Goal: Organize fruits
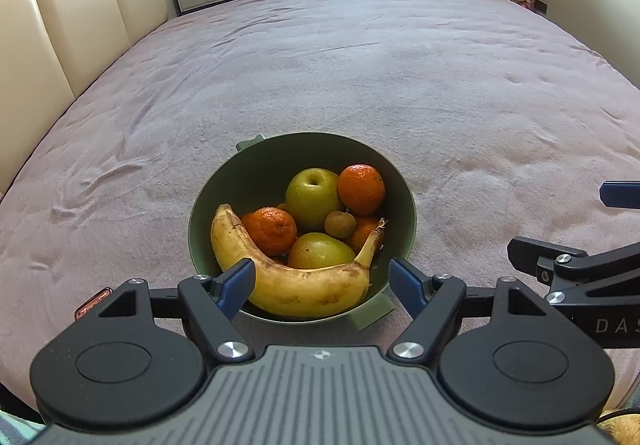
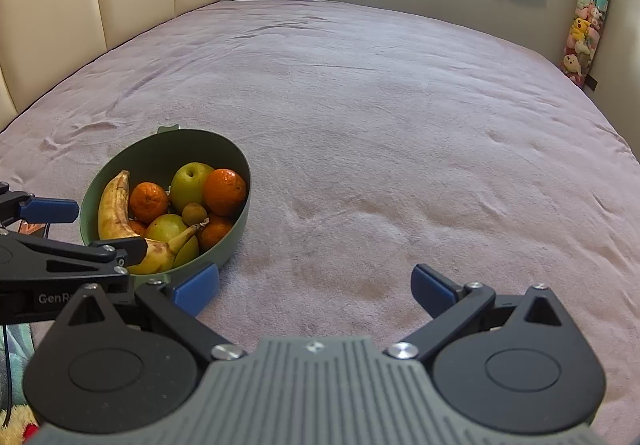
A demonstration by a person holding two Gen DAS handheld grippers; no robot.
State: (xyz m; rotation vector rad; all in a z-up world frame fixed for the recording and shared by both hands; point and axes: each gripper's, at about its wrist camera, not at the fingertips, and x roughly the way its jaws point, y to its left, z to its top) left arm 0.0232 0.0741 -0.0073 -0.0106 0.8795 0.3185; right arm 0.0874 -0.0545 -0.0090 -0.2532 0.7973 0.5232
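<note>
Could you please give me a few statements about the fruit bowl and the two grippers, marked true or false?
1. The banana lies inside the green bowl. True.
2. The left gripper is clamped on the banana. False: its jaws are open, one on each side of the bowl's near rim, holding nothing.
3. The bowl sits on the pink bedspread. True.
4. The right gripper is shut on an orange. False: its jaws are open over bare bedspread, beside the bowl.
5. A small brown kiwi sits among the fruit. True.
6. The bowl holds only oranges. False: it also holds green apples.
</note>
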